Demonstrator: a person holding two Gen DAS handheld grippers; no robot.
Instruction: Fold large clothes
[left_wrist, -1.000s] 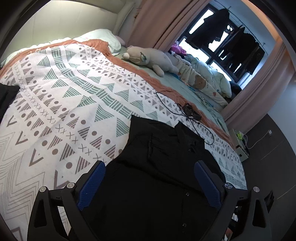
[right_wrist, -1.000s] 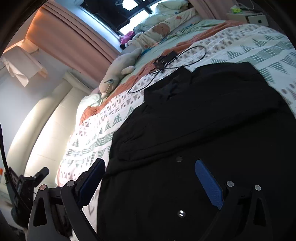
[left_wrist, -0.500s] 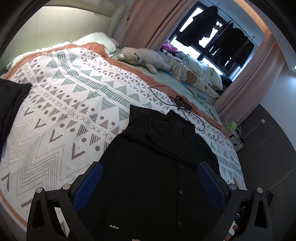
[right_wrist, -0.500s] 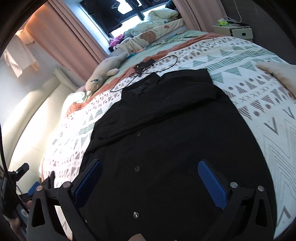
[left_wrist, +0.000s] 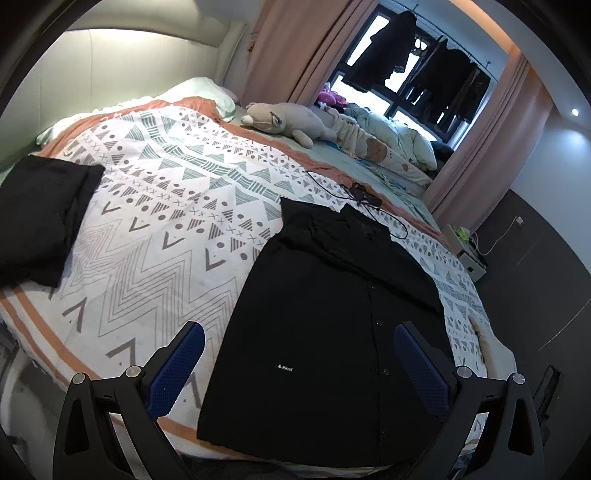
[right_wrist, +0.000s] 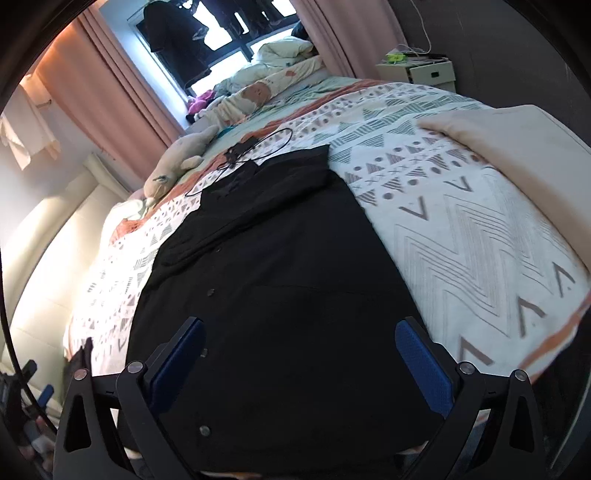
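Observation:
A black button-up shirt (left_wrist: 332, 314) lies flat on the patterned bedspread (left_wrist: 166, 229), sleeves folded in, collar toward the far side and hem at the near bed edge. The same shirt (right_wrist: 280, 295) fills the middle of the right wrist view. My left gripper (left_wrist: 297, 362) hangs open above the hem with nothing between its blue pads. My right gripper (right_wrist: 301, 363) is also open over the lower part of the shirt, holding nothing.
A folded black garment (left_wrist: 40, 218) lies at the left of the bed. A black cable with a small device (left_wrist: 364, 199) sits just past the collar. Plush toys (left_wrist: 280, 120) and bedding line the far side. A beige pillow (right_wrist: 517, 147) lies right. A nightstand (right_wrist: 417, 70) stands beyond.
Both grippers have pulled back and up from the shirt toward the near bed edge, so the whole shirt and more of the bed show. Both stayed open.

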